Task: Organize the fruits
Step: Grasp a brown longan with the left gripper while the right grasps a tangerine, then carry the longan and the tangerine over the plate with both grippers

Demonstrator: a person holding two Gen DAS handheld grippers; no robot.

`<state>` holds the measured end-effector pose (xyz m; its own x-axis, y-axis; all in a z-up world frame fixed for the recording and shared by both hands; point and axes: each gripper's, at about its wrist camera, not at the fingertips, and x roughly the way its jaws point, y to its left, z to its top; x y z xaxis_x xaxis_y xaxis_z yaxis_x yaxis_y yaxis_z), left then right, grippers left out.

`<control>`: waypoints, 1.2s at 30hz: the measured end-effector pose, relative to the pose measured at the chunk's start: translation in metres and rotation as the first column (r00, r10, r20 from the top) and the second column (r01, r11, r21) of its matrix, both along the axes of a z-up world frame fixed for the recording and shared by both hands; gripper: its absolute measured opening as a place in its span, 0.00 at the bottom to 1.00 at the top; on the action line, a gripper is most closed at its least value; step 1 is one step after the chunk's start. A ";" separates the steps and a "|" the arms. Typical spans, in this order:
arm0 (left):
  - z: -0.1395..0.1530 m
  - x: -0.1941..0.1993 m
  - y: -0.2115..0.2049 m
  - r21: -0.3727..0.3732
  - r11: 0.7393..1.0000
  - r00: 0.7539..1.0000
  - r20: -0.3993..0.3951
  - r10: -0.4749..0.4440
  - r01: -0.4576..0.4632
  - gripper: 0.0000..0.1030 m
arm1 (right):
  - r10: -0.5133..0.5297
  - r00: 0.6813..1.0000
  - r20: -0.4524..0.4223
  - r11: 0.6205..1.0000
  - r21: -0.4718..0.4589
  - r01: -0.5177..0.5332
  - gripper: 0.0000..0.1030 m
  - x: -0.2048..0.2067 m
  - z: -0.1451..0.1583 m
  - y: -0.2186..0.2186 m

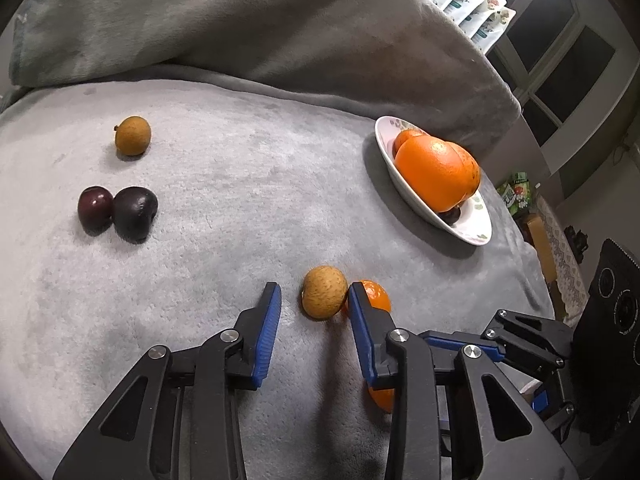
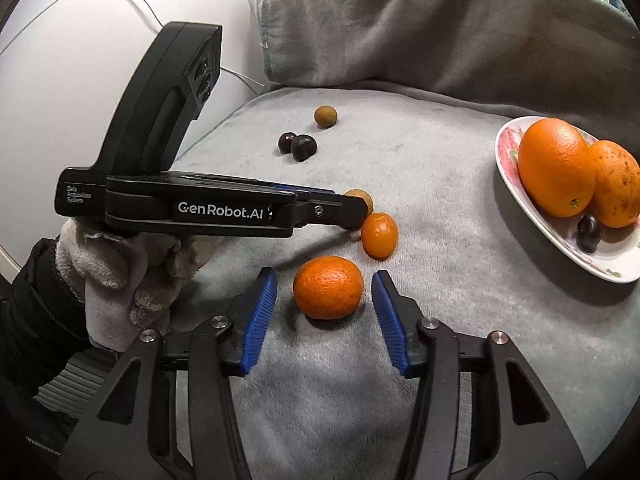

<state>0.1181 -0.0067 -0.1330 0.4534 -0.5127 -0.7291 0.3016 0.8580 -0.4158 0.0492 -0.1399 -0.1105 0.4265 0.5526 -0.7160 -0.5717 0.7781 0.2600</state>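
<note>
In the left wrist view my left gripper (image 1: 314, 296) is open around a brown longan (image 1: 324, 298); the right pad is close against it and a gap shows on the left. A small orange kumquat (image 1: 374, 296) lies just behind the right finger. In the right wrist view my right gripper (image 2: 324, 280) is open, with a mandarin (image 2: 328, 288) between its blue pads and a gap on each side. The floral plate (image 2: 500, 148) at the right holds a big orange (image 2: 556, 166), a speckled orange (image 2: 618, 184) and a dark fruit (image 2: 589, 232).
Another longan (image 1: 133, 136) and two dark plums (image 1: 95, 210) (image 1: 135, 214) lie on the grey blanket (image 1: 240, 184) at the far left. A folded grey cover (image 1: 240, 20) rises behind. A gloved hand (image 2: 120, 264) holds the left gripper (image 2: 352, 212) close to my right one.
</note>
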 end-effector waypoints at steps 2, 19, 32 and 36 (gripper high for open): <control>0.000 0.001 -0.003 0.008 1.000 1.000 0.004 -0.007 0.007 0.30 | 0.000 1.000 -0.006 1.000 -0.002 0.000 0.42 0.002 -0.001 0.001; 0.001 -0.004 -0.003 -0.013 1.000 1.000 0.016 0.019 -0.019 0.21 | -0.029 1.000 -0.001 0.999 0.015 0.029 0.37 -0.002 0.001 -0.007; 0.012 -0.008 0.014 -0.105 0.991 0.996 0.028 0.081 -0.078 0.21 | -0.094 0.995 0.041 0.995 0.033 0.093 0.37 -0.009 0.017 -0.038; 0.022 -0.003 0.011 -0.113 0.991 0.995 0.052 0.082 -0.076 0.21 | -0.135 0.989 0.057 0.990 0.043 0.133 0.37 -0.010 0.024 -0.055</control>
